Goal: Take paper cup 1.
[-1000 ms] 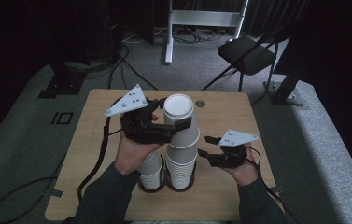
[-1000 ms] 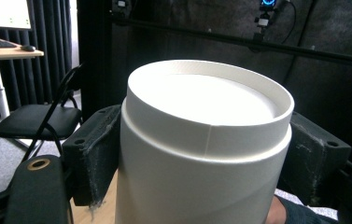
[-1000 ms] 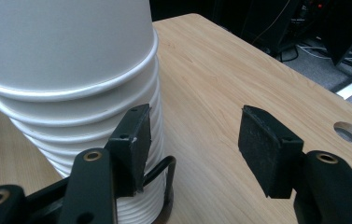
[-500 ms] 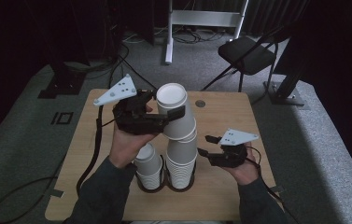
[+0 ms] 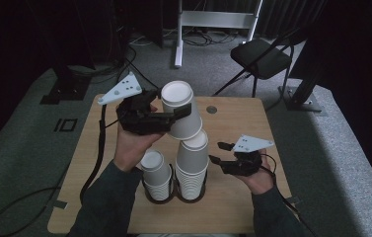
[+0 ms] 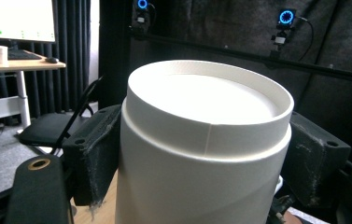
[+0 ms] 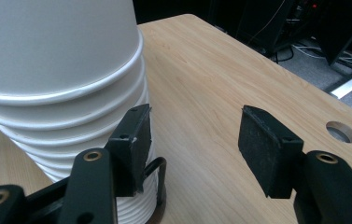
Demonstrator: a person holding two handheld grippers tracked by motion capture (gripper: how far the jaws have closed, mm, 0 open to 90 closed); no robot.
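Note:
My left gripper (image 5: 179, 112) is shut on a white paper cup (image 5: 178, 106), held upside down and tilted, its rim close above the right stack (image 5: 192, 168) of upturned cups. In the left gripper view both pads (image 6: 94, 154) press on the sides of the cup (image 6: 201, 140). A shorter left stack (image 5: 156, 173) stands beside it in a black wire holder (image 5: 173, 193). My right gripper (image 5: 217, 152) stays open just right of the tall stack; in the right gripper view its jaws (image 7: 192, 140) are apart and empty, next to the stack (image 7: 61, 84).
The wooden table (image 5: 242, 123) has bare surface to the right and behind the stacks, with a round cable hole (image 5: 211, 109) near its far edge. A black chair (image 5: 262, 54) and a white stand are on the floor beyond.
My left gripper has lifted the cup a little up and to the left off the tall stack and tilted it. The right gripper has kept still.

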